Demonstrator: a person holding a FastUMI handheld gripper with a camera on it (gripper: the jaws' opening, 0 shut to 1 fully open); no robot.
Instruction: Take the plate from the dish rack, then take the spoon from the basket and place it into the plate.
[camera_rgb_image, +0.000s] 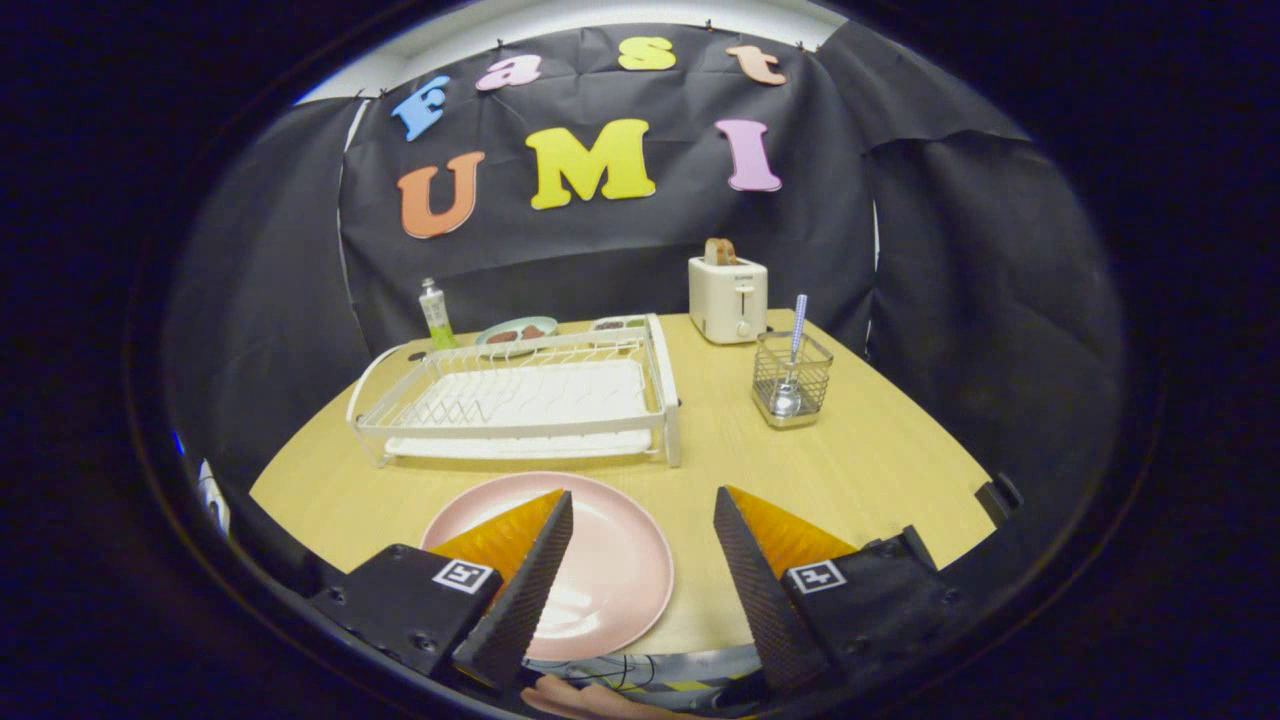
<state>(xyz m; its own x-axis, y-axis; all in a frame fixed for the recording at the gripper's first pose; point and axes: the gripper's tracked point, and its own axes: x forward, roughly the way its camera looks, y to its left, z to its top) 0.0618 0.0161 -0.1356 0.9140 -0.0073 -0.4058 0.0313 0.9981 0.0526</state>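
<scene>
Seen from the camera riding on the gripper (640, 510), a light wooden table (880, 470) stretches ahead inside a booth walled with black cloth. The two fingers stand wide apart and hold nothing. A pale pink plate (610, 570) lies flat on the table close in, mostly under and between the fingers; the left finger overlaps its left half, while the right finger sits just off its right rim, over bare wood. Beyond the plate, across a strip of table, stands a white wire dish rack (520, 400) on a white drip tray, its slots holding no dishes. To the right of the rack, and well apart from the plate, is a small square wire basket (792, 375). A spoon (790, 385) stands upright in it, bowl down, its striped handle rising above the basket's rim. Behind the basket, near the back wall, sits a cream toaster (728, 298) with a slice of toast (720, 251) poking out of the top. Behind the rack's far left corner is a small green and white bottle (435, 315), and beside it a light green dish (515, 333) with something dark on it; what it is cannot be told. Further right behind the rack is another small container (618, 324), too small to make out.
</scene>
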